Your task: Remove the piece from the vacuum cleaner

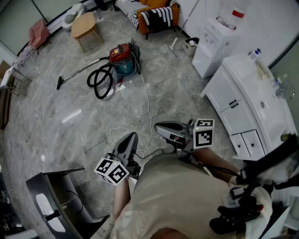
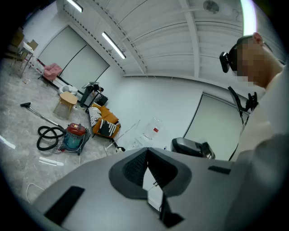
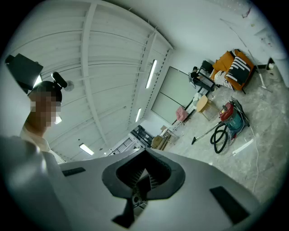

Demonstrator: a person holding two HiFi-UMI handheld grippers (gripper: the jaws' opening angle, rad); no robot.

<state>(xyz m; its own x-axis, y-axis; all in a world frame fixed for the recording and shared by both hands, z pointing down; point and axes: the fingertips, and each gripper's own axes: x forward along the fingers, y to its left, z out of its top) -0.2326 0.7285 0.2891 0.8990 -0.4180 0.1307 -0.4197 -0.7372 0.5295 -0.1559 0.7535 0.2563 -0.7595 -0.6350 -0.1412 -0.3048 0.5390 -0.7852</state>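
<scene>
The vacuum cleaner point(image 1: 122, 58), red on top with a teal body, stands far off on the grey floor. Its black hose point(image 1: 100, 80) lies coiled beside it, and a wand point(image 1: 77, 73) runs out to the left. It also shows in the left gripper view as the vacuum cleaner point(image 2: 73, 137) and in the right gripper view as the vacuum cleaner point(image 3: 233, 115). My left gripper point(image 1: 132, 137) and right gripper point(image 1: 158, 127) are held close to my body, well short of it. Both are shut and hold nothing. The jaws meet at a point on the left gripper point(image 2: 147, 151) and the right gripper point(image 3: 145, 159).
A white cable point(image 1: 149, 109) snakes over the floor from the vacuum toward me. A white strip point(image 1: 71, 115) lies to the left. An orange armchair point(image 1: 154, 14) and a wooden stool point(image 1: 85, 25) stand beyond. White cabinets point(image 1: 240, 105) line the right, and a dark stand point(image 1: 56, 196) sits near left.
</scene>
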